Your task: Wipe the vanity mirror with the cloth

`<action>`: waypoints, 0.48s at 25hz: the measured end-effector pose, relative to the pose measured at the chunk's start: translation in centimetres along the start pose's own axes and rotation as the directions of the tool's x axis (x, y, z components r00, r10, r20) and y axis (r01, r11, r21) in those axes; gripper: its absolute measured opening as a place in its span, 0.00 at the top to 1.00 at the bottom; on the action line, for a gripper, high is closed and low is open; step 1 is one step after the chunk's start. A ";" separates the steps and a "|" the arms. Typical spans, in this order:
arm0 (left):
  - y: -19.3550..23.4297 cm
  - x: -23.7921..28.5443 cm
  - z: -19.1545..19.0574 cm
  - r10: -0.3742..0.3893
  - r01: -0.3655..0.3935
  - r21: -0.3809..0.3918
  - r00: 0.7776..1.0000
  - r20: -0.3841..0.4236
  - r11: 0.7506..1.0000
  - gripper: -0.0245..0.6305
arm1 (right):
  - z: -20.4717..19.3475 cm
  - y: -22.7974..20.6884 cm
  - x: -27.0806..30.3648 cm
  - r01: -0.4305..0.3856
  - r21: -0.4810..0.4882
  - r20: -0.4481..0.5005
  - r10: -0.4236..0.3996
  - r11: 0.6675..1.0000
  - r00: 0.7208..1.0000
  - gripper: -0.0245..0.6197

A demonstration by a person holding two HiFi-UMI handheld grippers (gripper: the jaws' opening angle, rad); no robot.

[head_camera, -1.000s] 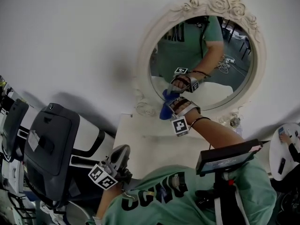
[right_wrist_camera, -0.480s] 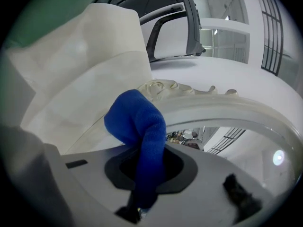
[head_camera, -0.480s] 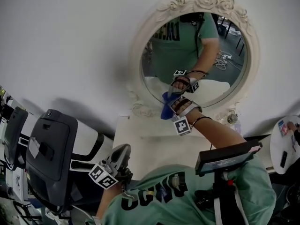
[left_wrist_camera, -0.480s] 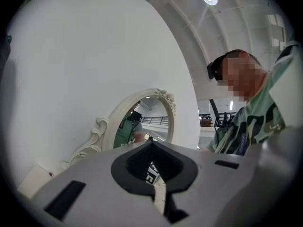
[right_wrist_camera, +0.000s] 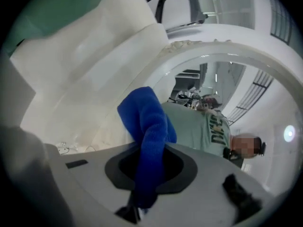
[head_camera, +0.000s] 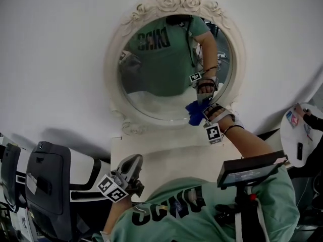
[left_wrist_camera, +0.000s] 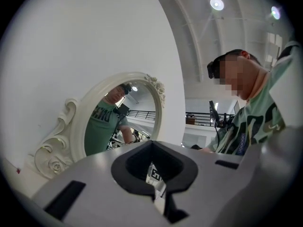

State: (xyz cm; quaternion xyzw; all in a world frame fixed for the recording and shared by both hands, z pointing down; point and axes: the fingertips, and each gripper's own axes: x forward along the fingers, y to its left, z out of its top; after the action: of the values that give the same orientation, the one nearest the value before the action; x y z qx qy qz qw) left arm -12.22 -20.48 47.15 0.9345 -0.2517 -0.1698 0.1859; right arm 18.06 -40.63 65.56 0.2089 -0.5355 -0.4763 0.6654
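Note:
An oval vanity mirror (head_camera: pixel 151 74) in an ornate cream frame (head_camera: pixel 174 1) hangs on the white wall; it also shows in the left gripper view as the mirror (left_wrist_camera: pixel 120 122). My right gripper (head_camera: pixel 202 112) is shut on a blue cloth (head_camera: pixel 194 112), which is pressed against the lower right of the glass. In the right gripper view the cloth (right_wrist_camera: pixel 149 141) rises folded from between the jaws, against the mirror (right_wrist_camera: pixel 208 93). My left gripper (head_camera: pixel 132 168) hangs low by the table's front edge, away from the mirror, jaws together and empty (left_wrist_camera: pixel 158 200).
A cream vanity table (head_camera: pixel 161 150) stands below the mirror. A grey exercise machine (head_camera: pixel 48 185) is at the lower left. A round white table (head_camera: pixel 298 140) with a person's hand is at the right edge. A dark flat device (head_camera: pixel 250 168) sits at my chest.
The view has swung, so the mirror sits further left. My right gripper has carried the cloth from the lower middle of the glass toward its lower right. The left gripper stays put.

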 end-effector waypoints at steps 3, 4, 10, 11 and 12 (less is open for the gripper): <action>-0.5 1.4 -0.4 -0.033 0.033 -0.004 0.999 -0.013 0.999 0.96 | -1.0 -0.3 -0.3 -0.015 0.030 -0.027 0.016 0.999 1.000 0.89; -0.7 1.7 -0.5 -0.040 0.040 -0.003 0.999 -0.015 0.999 0.96 | -1.0 -0.4 -0.3 -0.020 0.030 -0.031 0.021 0.999 0.999 0.89; -1.1 0.6 -0.4 -0.014 0.014 0.012 1.000 -0.004 1.000 0.96 | -0.8 -0.1 -0.5 -0.050 0.073 -0.041 0.053 0.996 0.998 0.89; -0.9 0.1 -0.3 0.000 0.000 0.012 1.000 0.004 1.000 0.96 | -0.2 -0.5 -0.7 -0.053 0.086 -0.021 0.055 0.995 0.998 0.89; -0.8 -0.5 -0.1 0.015 -0.015 0.012 1.000 0.014 1.000 0.96 | 0.8 -1.2 -0.9 -0.046 0.097 0.011 0.045 0.994 0.999 0.89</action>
State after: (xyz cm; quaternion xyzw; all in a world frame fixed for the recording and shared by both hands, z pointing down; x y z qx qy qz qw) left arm -12.25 -19.54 47.01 0.9325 -0.2610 -0.1733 0.1798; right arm 16.85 -40.24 64.41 0.2264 -0.5657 -0.4354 0.6627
